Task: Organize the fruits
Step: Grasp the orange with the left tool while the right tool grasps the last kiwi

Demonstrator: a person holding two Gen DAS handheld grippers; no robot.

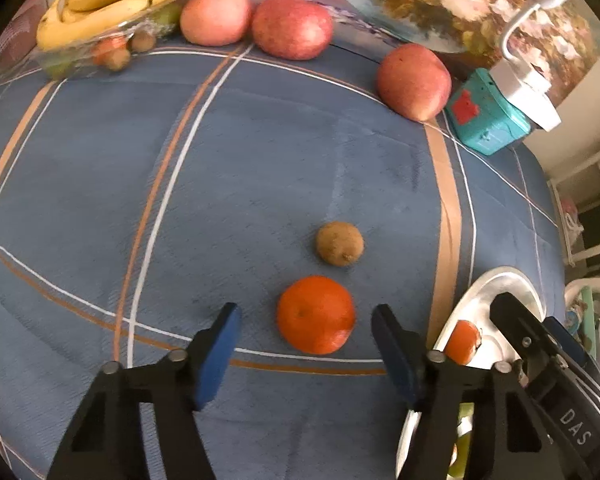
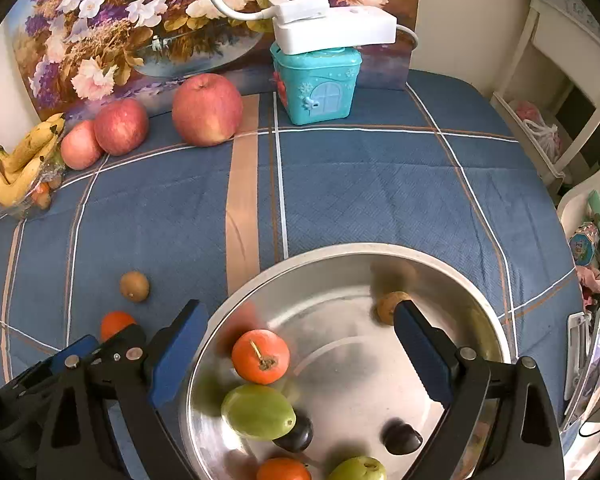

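Note:
My left gripper is open, its blue pads either side of an orange mandarin on the blue cloth, not touching it. A brown kiwi lies just beyond. My right gripper is open and empty above a steel bowl. The bowl holds an orange fruit, green fruits, dark plums and a small kiwi. The mandarin and kiwi also show left of the bowl. The bowl's rim and the right gripper show in the left wrist view.
Three red apples stand at the back before a flower painting. Bananas lie on a clear tray with small fruits at the back left. A teal toy box carries a white power strip. Shelves stand beyond the right edge.

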